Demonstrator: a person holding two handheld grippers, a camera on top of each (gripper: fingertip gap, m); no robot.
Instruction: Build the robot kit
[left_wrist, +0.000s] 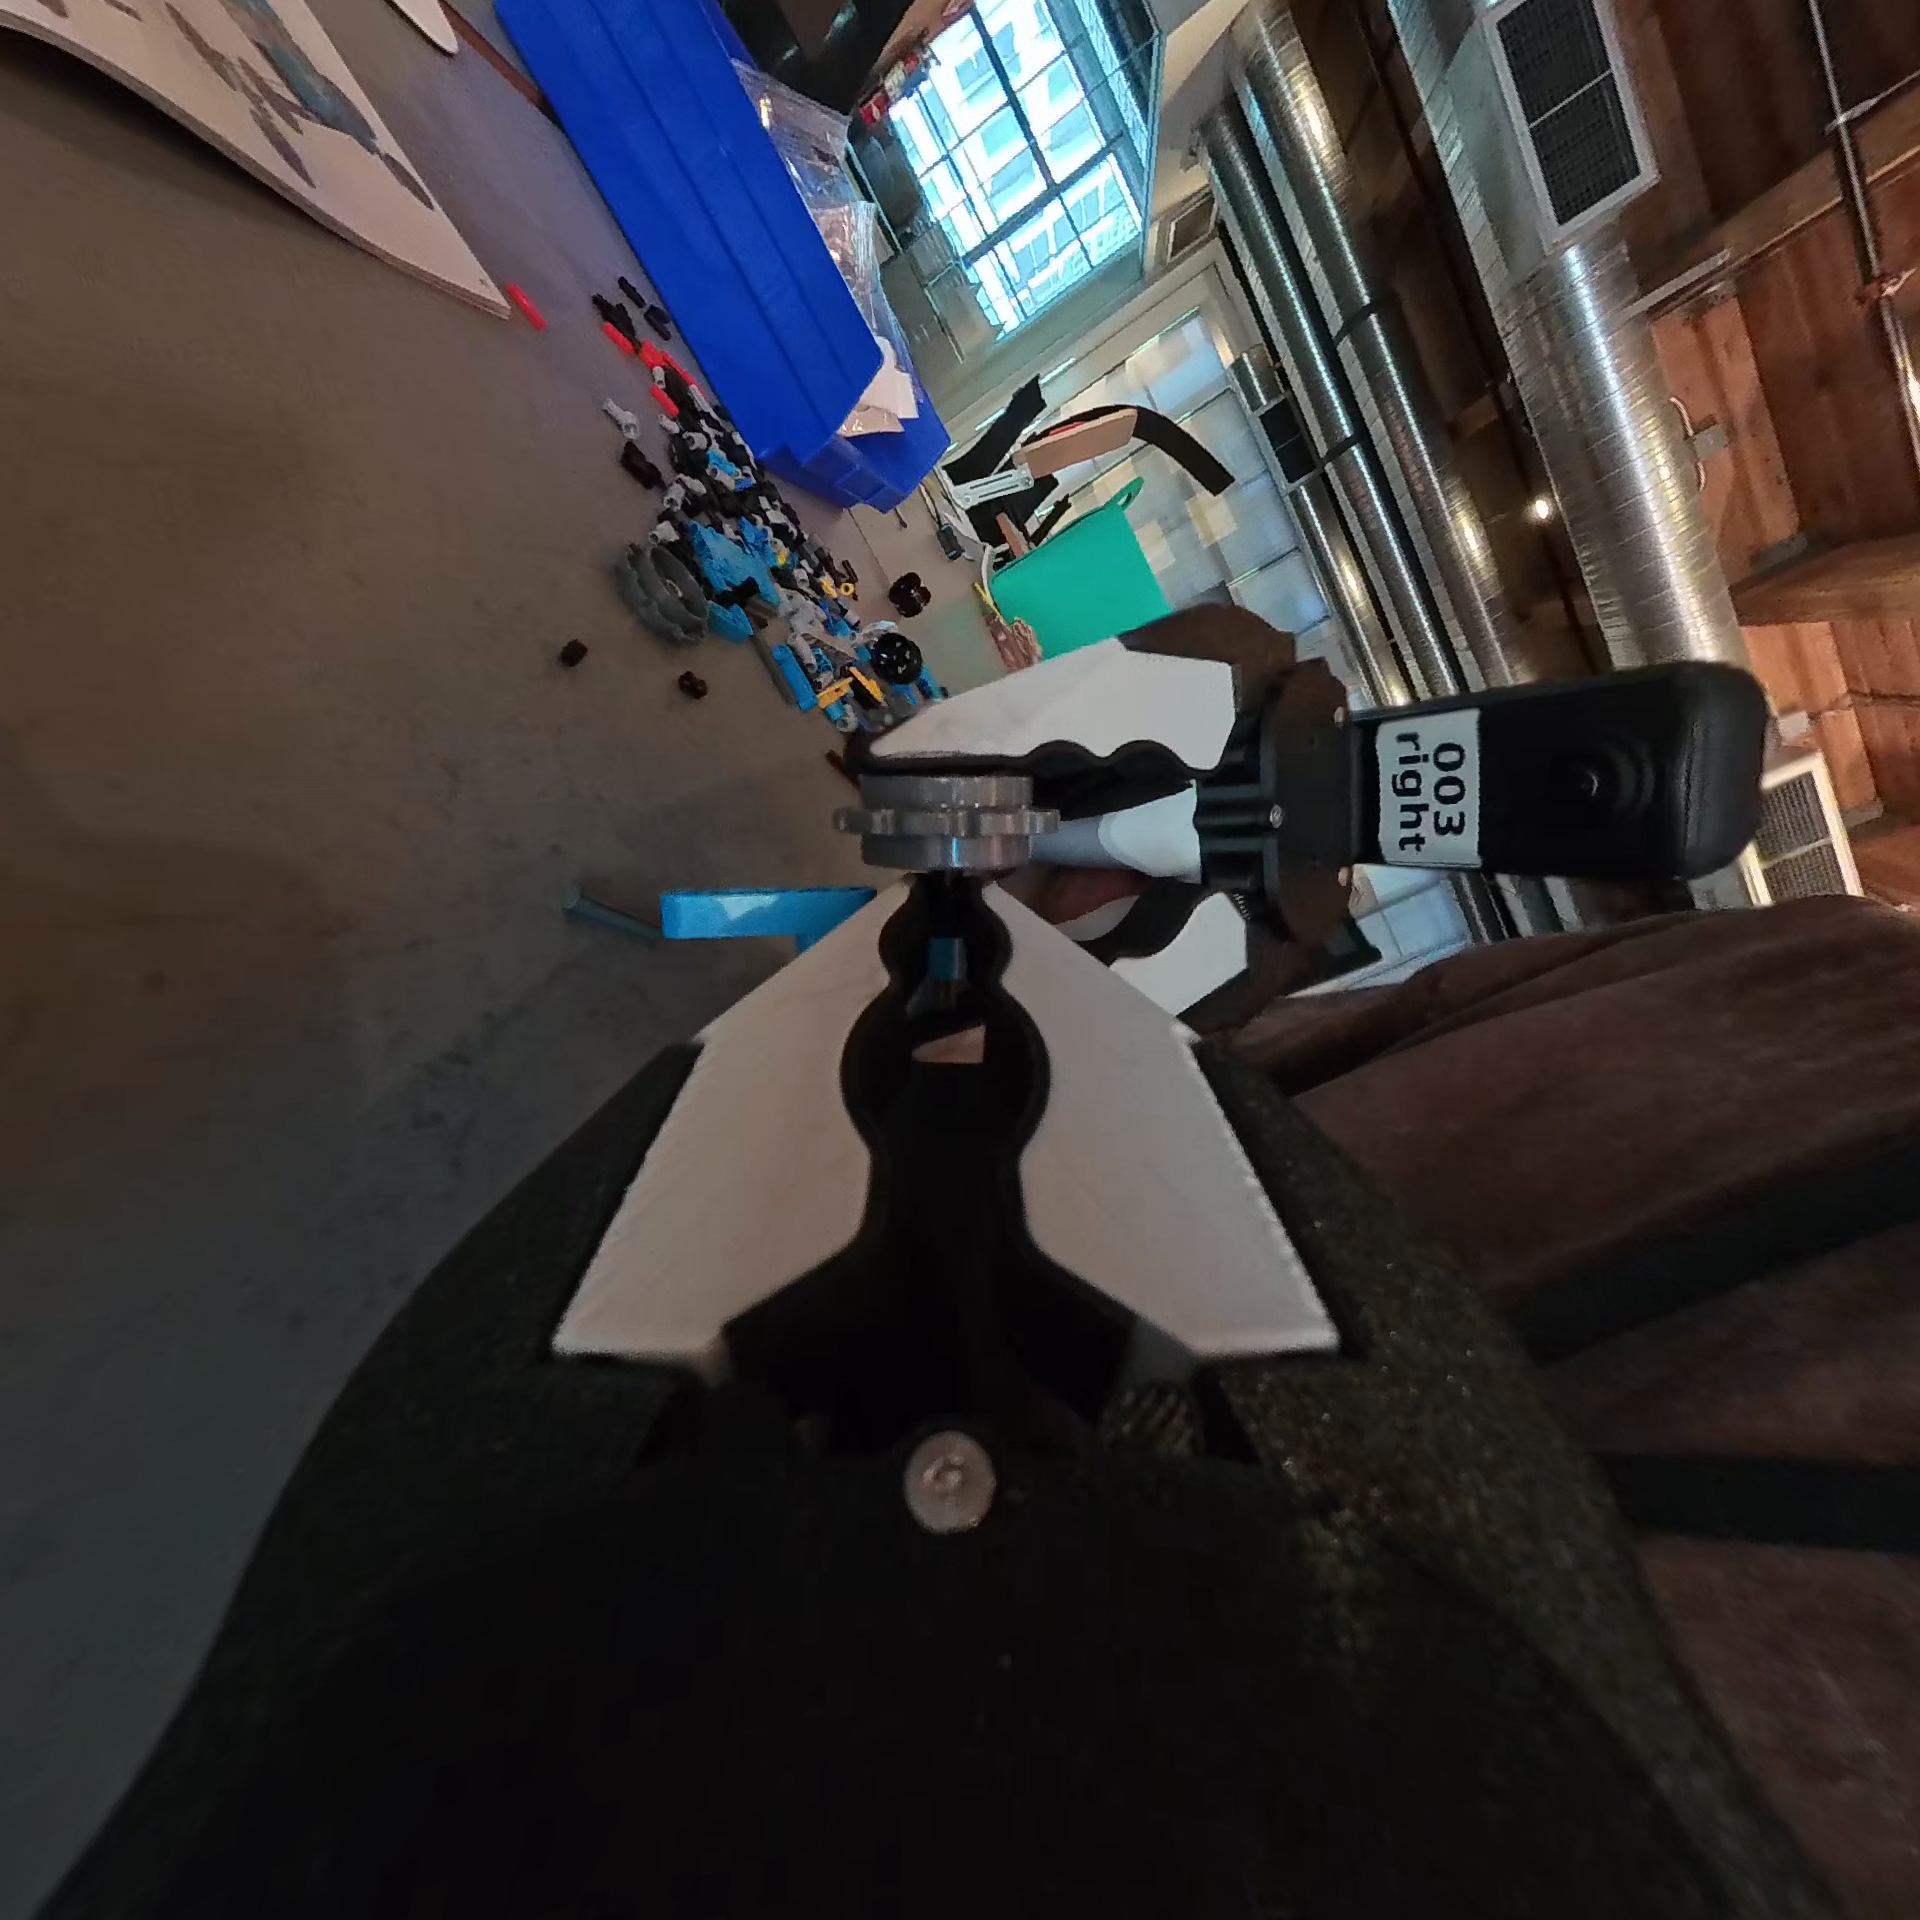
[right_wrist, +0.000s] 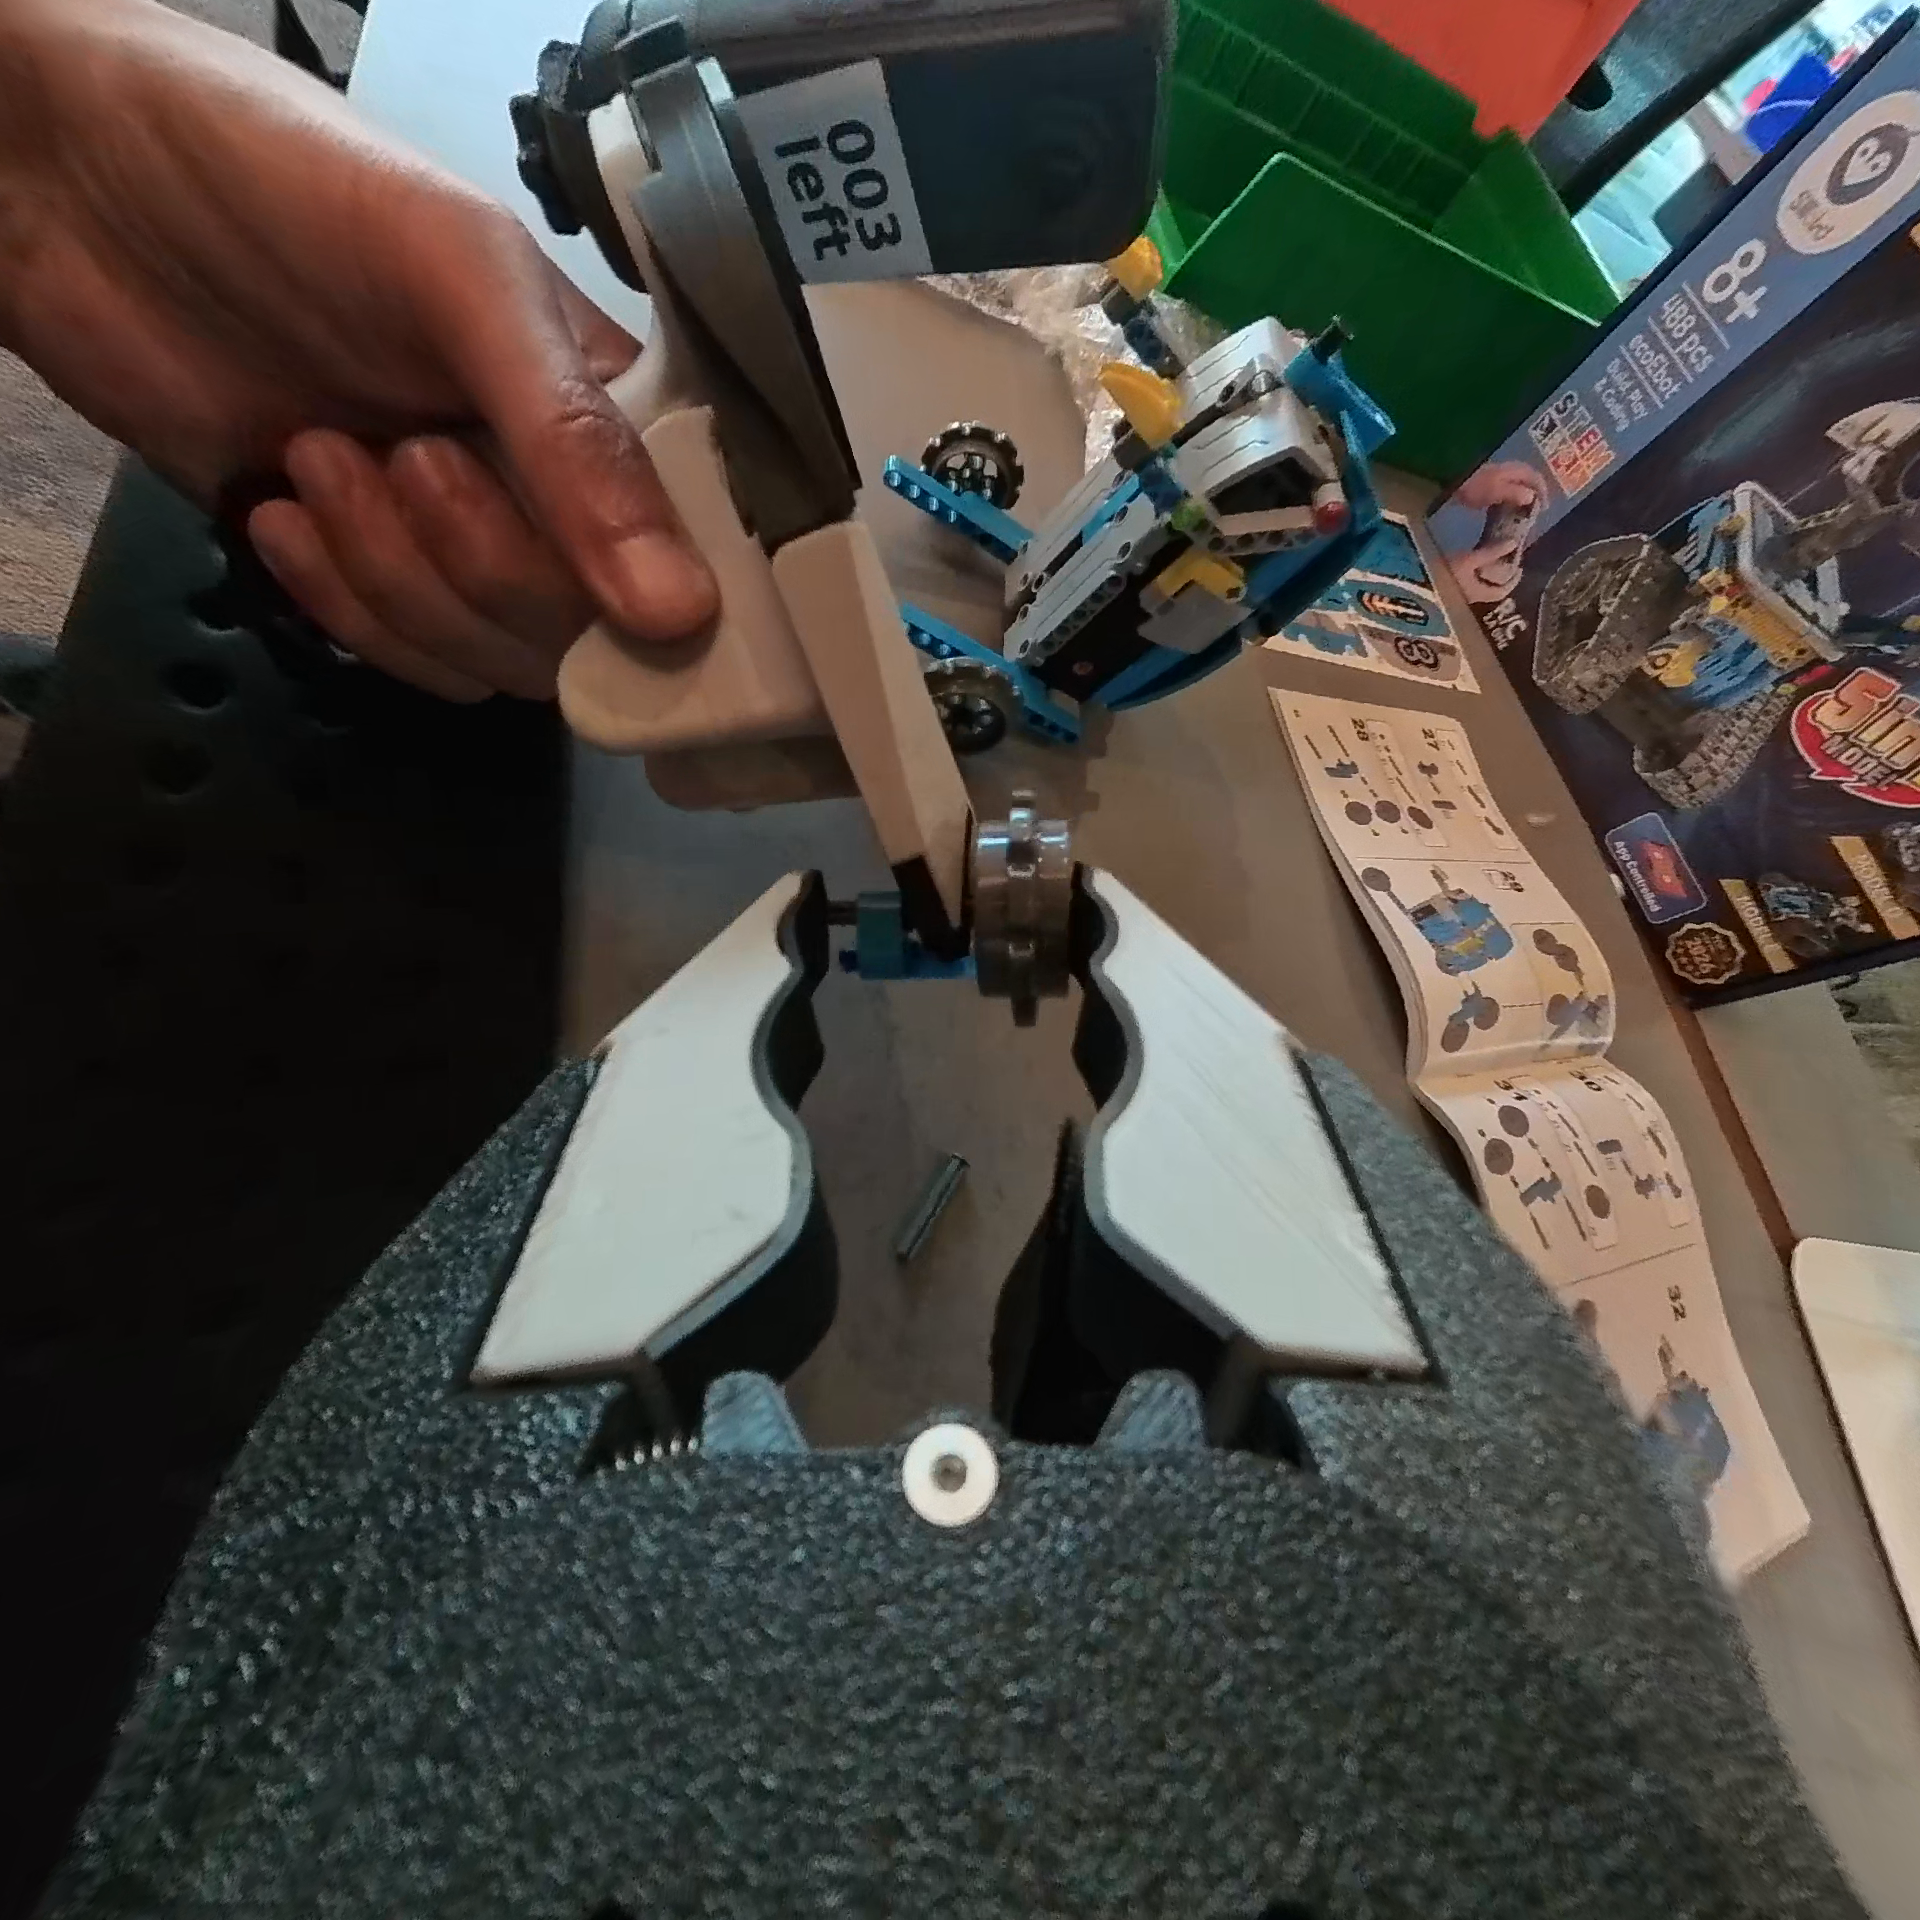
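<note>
A grey toothed wheel sits on a short black axle with a small blue connector. My left gripper is shut on the axle just below the wheel. In the right wrist view it comes down from above, held by a hand. My right gripper clamps the piece end to end. One fingertip is on the wheel's outer face and the other fingertip is at the axle end by the connector.
A partly built blue and grey model, an open instruction booklet, a printed box and a green bin lie beyond. A loose grey pin lies on the table. A blue bin and a parts pile show too. Both grippers' tips are close together, under 4 cm apart. From either gripper's tips it is about 10 cm to the loose grey pin. Look for it in the left wrist view too.
</note>
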